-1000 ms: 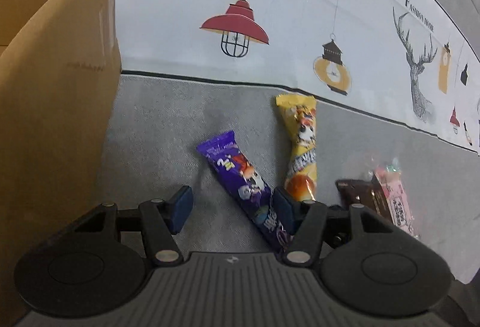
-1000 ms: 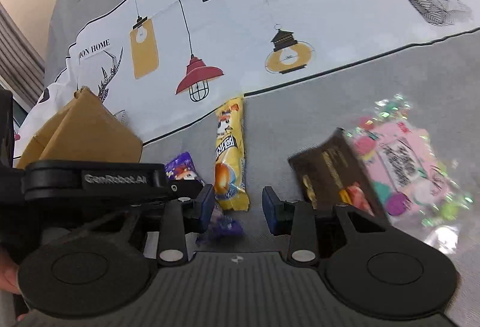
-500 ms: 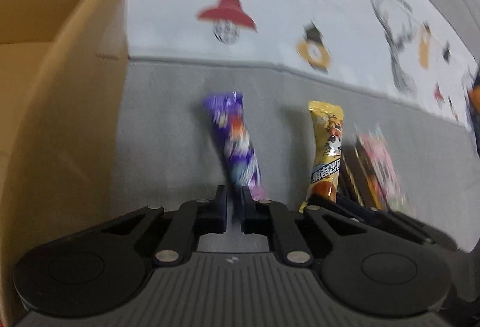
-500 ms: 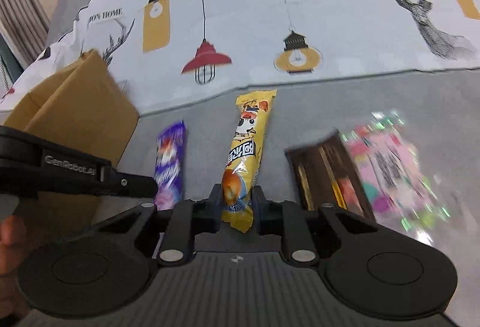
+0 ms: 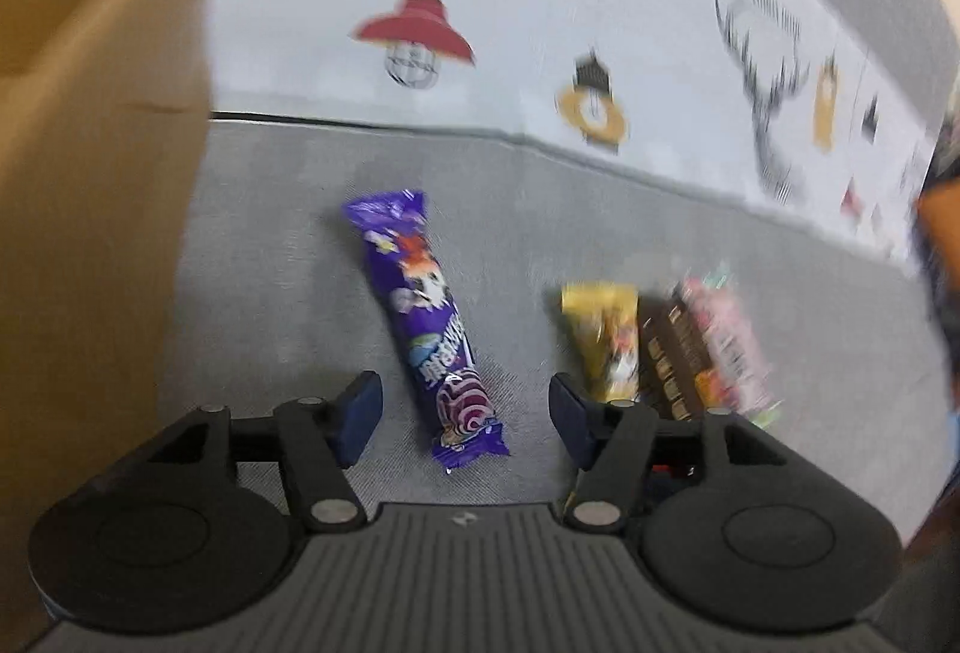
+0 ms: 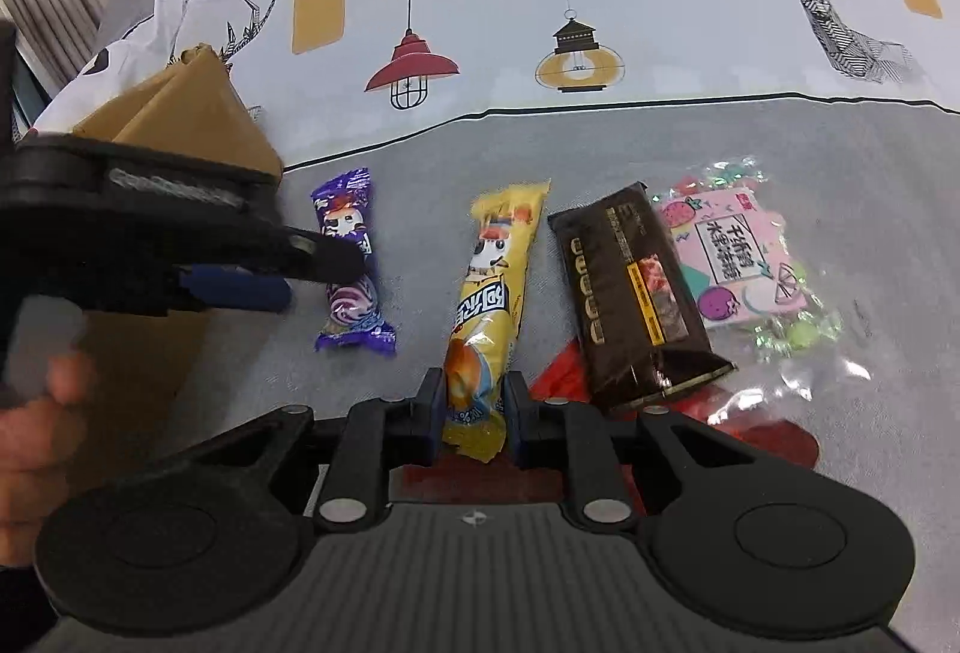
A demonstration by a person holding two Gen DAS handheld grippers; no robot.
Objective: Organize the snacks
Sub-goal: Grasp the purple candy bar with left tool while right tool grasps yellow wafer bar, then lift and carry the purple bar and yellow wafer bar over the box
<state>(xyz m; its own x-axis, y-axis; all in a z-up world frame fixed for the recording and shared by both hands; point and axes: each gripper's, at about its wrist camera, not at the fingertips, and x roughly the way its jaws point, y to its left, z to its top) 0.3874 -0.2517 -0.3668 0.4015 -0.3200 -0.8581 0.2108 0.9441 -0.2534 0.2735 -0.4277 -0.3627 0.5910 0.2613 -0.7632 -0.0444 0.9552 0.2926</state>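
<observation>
Looking down the left wrist view, the left gripper [image 5: 465,413] hangs with its jaws spread wide and nothing between the pads, and the purple snack bar [image 5: 423,320] lies flat on the grey cloth [image 5: 270,233] in the gap, running from 11 o'clock down to 5 o'clock. The cardboard box [image 5: 90,143] fills the 9 o'clock side; at 3 o'clock, blurred, sit the yellow snack bar [image 5: 603,335], the dark brown packet [image 5: 669,353] and the pink candy bag [image 5: 726,341], side by side. Over to the right wrist view: the right gripper [image 6: 474,413] is clamped on the near end of the yellow snack bar [image 6: 489,305], which stretches toward 12 o'clock. The purple snack bar [image 6: 354,263] lies at 10 o'clock, partly under the left gripper [image 6: 240,275]. The dark brown packet [image 6: 630,287] lies at 1 o'clock, the pink candy bag [image 6: 738,257] just beside it at 2 o'clock.
</observation>
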